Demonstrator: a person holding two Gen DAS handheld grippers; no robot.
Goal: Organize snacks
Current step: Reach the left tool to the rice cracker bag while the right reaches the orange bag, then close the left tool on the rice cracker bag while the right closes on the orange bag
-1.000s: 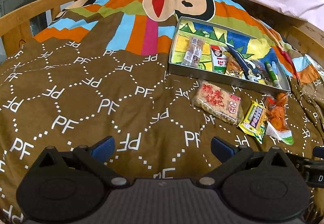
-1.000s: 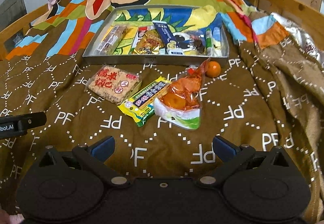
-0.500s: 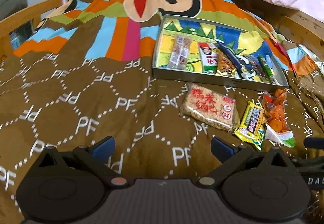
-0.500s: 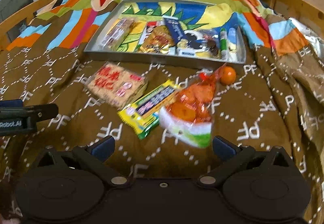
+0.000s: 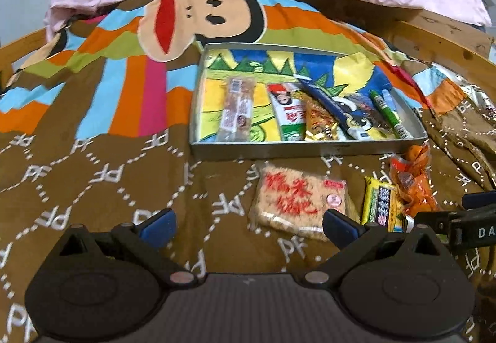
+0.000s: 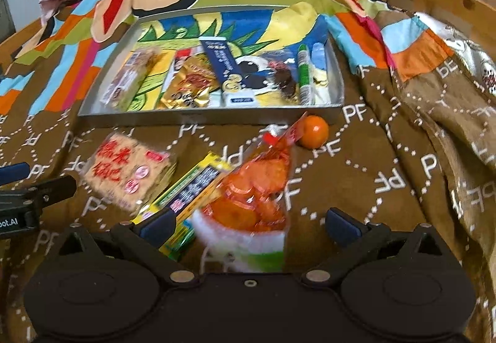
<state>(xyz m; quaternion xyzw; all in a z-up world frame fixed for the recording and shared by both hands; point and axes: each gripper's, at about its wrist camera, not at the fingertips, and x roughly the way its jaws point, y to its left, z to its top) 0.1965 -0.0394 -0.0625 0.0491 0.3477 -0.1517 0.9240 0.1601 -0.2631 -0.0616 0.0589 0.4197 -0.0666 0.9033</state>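
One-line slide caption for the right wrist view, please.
Open right hand-held gripper over the orange snack bag; tray beyond holds sorted snacks.

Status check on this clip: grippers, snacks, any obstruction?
Left gripper and right gripper open, empty. Rice cracker pack, yellow bar, orange bag outside tray. Nothing blocking.

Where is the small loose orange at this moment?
In the right wrist view the orange lies on the brown blanket, just in front of the tray's near right corner, beside the top of the orange snack bag.
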